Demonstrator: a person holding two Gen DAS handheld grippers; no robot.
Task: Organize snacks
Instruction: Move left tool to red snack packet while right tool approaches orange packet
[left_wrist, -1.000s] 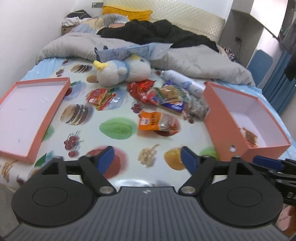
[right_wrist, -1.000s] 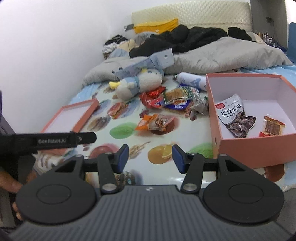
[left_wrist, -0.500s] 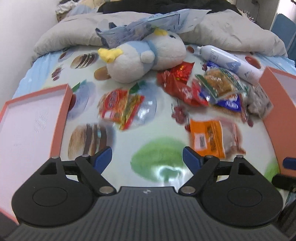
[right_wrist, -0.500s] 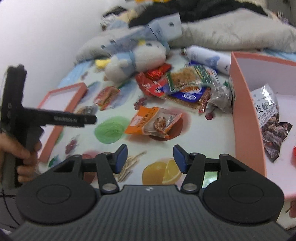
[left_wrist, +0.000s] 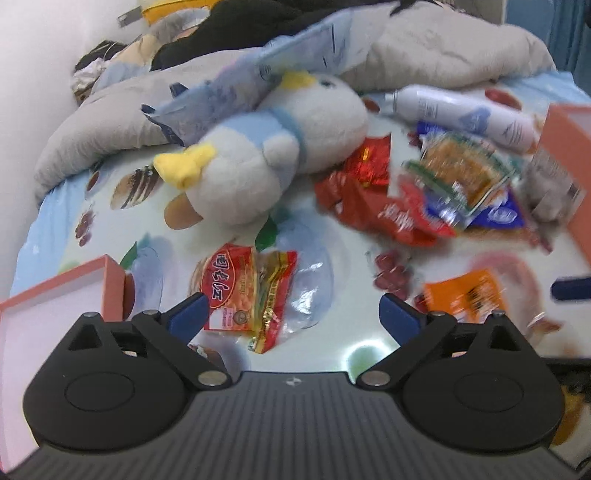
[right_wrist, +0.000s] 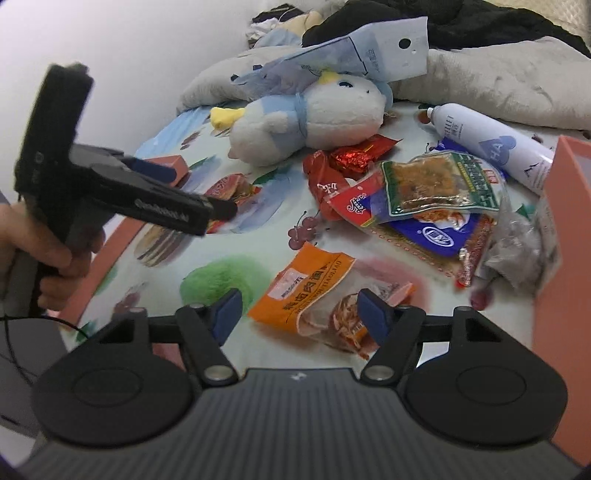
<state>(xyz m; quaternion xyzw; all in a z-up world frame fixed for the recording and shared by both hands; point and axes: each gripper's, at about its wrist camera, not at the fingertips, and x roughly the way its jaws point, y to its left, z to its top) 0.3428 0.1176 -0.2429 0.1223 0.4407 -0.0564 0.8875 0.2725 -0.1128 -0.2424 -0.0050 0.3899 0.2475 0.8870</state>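
Surface: a bed (right_wrist: 258, 254) under a pale sheet printed with fruit and cakes; the snacks lie on it.
Landmark: a plush bird (left_wrist: 273, 162) (right_wrist: 306, 114), white and light blue with yellow tufts, lying on its side mid-bed.
Bedding: a grey quilt (left_wrist: 443, 55) bunched behind the bird, dark clothes on top of it, a white wall on the left.
Red pack (left_wrist: 247, 291) (right_wrist: 229, 192): in front of the bird, flat on the sheet.
Orange pack (right_wrist: 314, 295) (left_wrist: 465, 295): further in front of the bird, to its right.
Snack pile (right_wrist: 424, 199): just right of the bird, red, green and blue packs overlapping.
Bottle (right_wrist: 491, 144): white, lying right of the bird, behind the pile.
Boxes: pink lid (left_wrist: 55, 306) far left of the bird; pink box (right_wrist: 561, 236) far right.
Left tongs (left_wrist: 291, 317) (right_wrist: 192, 184): wide and opening, over the red pack, not gripping it.
Right tongs (right_wrist: 299, 314): fairly wide and opening, the orange pack between them, pads not pressing.
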